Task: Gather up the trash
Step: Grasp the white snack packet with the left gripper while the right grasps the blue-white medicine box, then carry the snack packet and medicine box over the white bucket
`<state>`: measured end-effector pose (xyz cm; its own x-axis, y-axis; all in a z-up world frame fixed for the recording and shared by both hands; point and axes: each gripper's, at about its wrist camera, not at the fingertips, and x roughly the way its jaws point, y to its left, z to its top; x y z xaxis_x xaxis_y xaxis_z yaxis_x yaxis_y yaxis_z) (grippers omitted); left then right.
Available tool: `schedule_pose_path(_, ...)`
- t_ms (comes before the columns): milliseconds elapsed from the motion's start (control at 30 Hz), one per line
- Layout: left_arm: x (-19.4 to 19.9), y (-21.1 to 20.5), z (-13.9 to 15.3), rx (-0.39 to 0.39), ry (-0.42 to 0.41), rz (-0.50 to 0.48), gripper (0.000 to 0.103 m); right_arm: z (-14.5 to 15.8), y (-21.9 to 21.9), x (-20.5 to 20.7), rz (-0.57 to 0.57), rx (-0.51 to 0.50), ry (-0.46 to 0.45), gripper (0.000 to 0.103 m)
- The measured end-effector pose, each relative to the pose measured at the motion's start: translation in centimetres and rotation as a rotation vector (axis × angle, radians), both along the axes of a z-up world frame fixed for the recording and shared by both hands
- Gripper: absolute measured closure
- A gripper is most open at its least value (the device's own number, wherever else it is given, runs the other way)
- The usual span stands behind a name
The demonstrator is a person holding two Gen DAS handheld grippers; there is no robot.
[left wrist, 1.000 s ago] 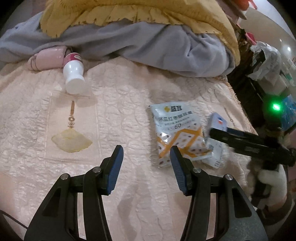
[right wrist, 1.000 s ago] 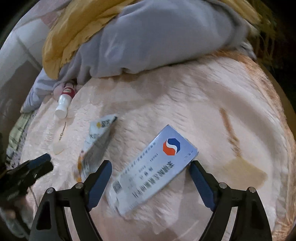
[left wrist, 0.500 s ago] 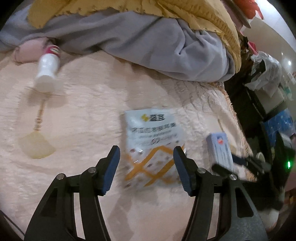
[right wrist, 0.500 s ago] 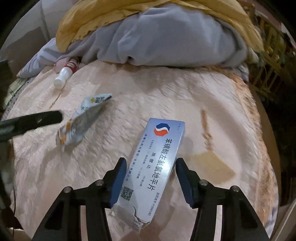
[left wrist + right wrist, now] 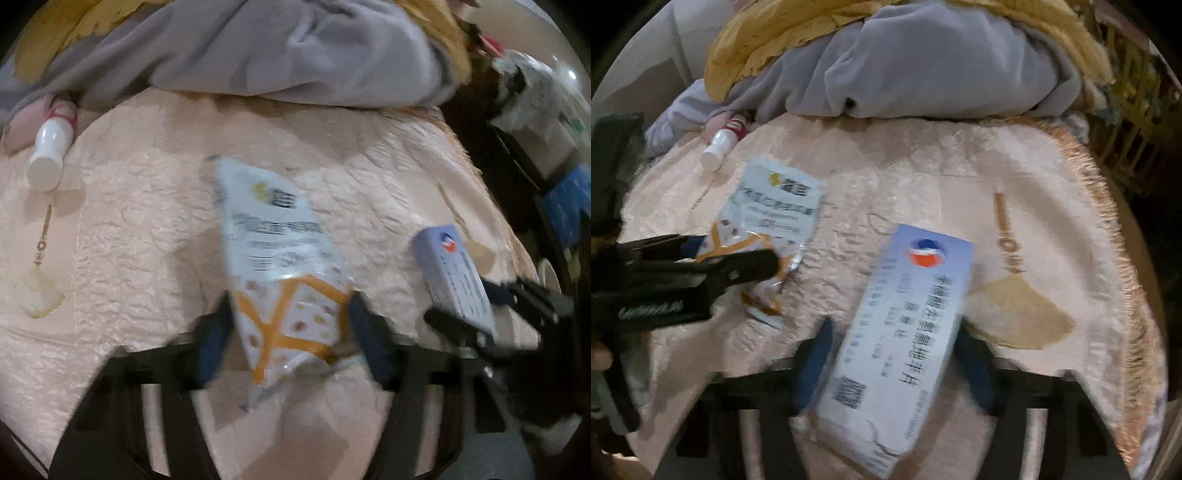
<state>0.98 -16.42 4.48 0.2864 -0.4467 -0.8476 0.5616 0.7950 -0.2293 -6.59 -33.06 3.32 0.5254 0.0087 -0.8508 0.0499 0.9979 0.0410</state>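
Snack wrapper (image 5: 284, 280) is lying on the peach bedspread (image 5: 147, 221) with the left gripper (image 5: 288, 325) spread around its lower end, while the right gripper (image 5: 894, 350) sits spread around the pale blue medicine box (image 5: 905, 332) just beside it, white bottle (image 5: 50, 155) off by the blankets.

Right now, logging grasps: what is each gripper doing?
Left gripper: fingers either side of the snack packet; grip cannot be told.
Right gripper: either side of the medicine box; same.

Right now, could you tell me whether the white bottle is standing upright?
No, the bottle lies on its side on the bedspread beside the grey blanket.
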Motion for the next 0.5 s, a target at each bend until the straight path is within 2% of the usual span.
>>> schedule_pose_path(100, -1.3, 0.3, 0.7, 0.0, -0.025, -0.017, 0.068, 0.6, -0.8, -1.1, -0.003, 0.016, -0.009, 0.058)
schedule_pose_path(167, -1.5, 0.7, 1.2, -0.033, -0.007, -0.008, 0.071, 1.2, -1.1, -2.1, -0.001, 0.027, -0.026, 0.058)
schedule_pose_path(200, -1.9, 0.8, 1.9, -0.046, -0.006, -0.001, 0.093, 1.5, -1.1, -2.7, 0.001, 0.037, -0.035, 0.058)
schedule_pose_path(500, -7.3, -1.3, 5.9, -0.069, -0.058, -0.062, 0.093, 4.9, -2.2, -9.3, -0.031, 0.079, -0.108, 0.058)
